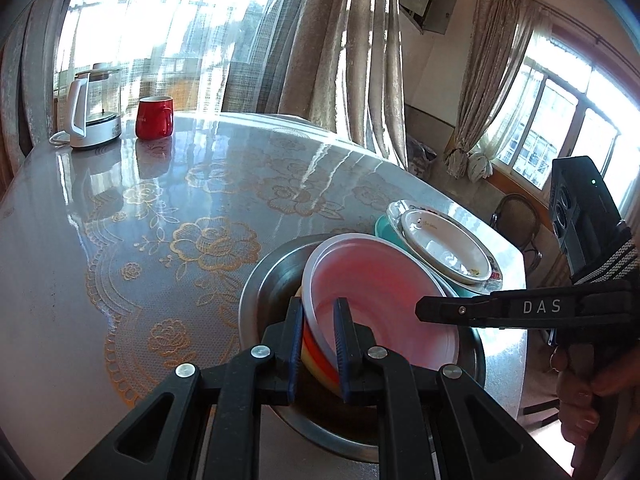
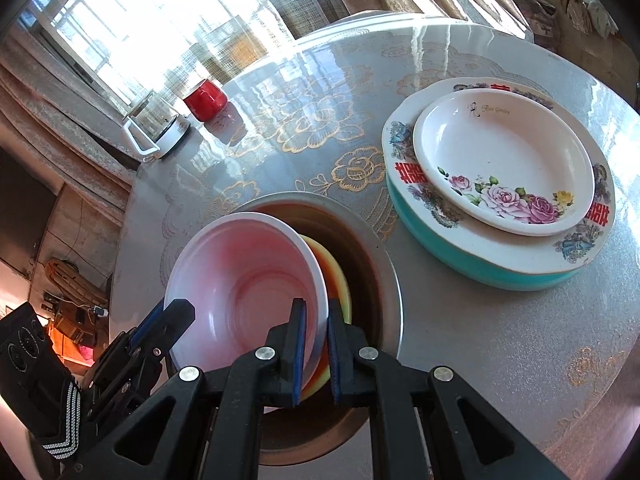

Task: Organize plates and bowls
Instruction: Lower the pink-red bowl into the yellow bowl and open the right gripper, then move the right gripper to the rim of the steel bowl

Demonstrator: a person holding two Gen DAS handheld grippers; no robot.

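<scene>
While both grippers bear on the same pink bowl, the step in hand looks like nesting the bowls into one stack inside the metal basin. The left gripper has its jaws clenched on the bowl's rim, one blue pad inside the bowl and the other outside. The right gripper pinches the opposite rim the same way. The bowl sits tilted, leaning on a yellow-and-orange bowl beneath it, both within the basin on the flowered table.

Just beside the basin, a small rose-painted plate rests on a larger patterned plate, which lies on a teal dish; that pile seems done.

I judge the next move calls for levelling the pink bowl so it seats squarely in the one below, then releasing both sides gently so it does not rock. A red mug and a kettle stand well apart at the far edge.
</scene>
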